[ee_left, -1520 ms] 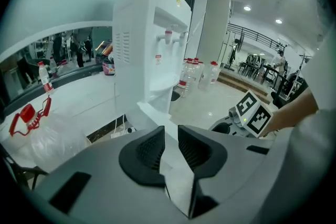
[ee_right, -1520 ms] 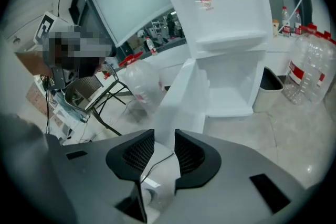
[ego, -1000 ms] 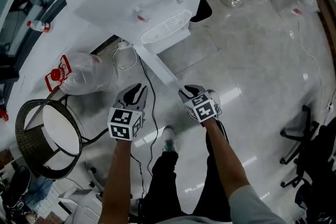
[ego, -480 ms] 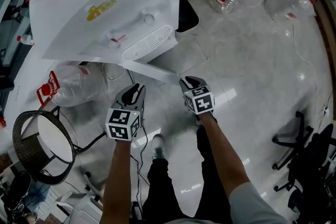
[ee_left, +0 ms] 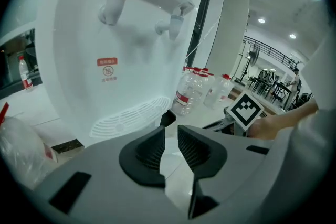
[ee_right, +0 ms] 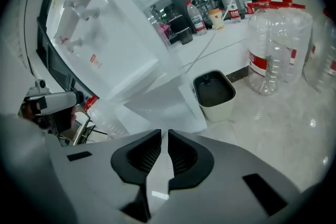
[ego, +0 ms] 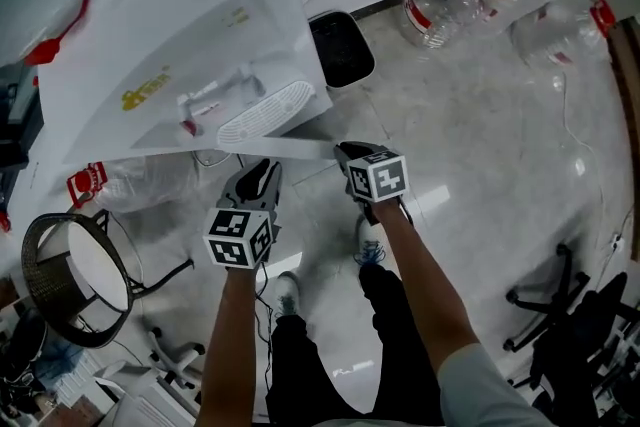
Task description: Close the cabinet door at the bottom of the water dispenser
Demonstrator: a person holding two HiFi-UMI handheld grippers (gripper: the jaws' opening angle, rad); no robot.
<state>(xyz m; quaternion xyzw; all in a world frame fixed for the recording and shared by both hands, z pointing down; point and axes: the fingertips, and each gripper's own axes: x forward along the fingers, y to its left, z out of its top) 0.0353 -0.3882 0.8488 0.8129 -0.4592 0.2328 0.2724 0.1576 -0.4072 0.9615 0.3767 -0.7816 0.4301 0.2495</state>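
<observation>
Task partly done. The cabinet door [ego: 280,148] at the bottom of the water dispenser [ego: 190,45] is not shut. It shows as a thin white strip running out from under the drip grille to the right gripper [ego: 345,153], still angled off the cabinet front. What's left, by my reading, is to push the free edge the rest of the way until it sits flush.

Right gripper: tips are at the door's free end. Its jaws have just been closing and now stand nearly together with a slim gap. In the right gripper view only pale floor shows through that gap, with the door [ee_right: 157,107] just beyond the tips, so no clear pinch on it.

Left gripper [ego: 262,170]: jaws apart, nothing between them. It hangs just beside the door's middle, near it but with no visible contact.

Versus a second ago: the door stuck out steeply toward the person then and now lies much closer to the dispenser's front. Both grippers have moved along with it, and the right jaws were wide open.
</observation>
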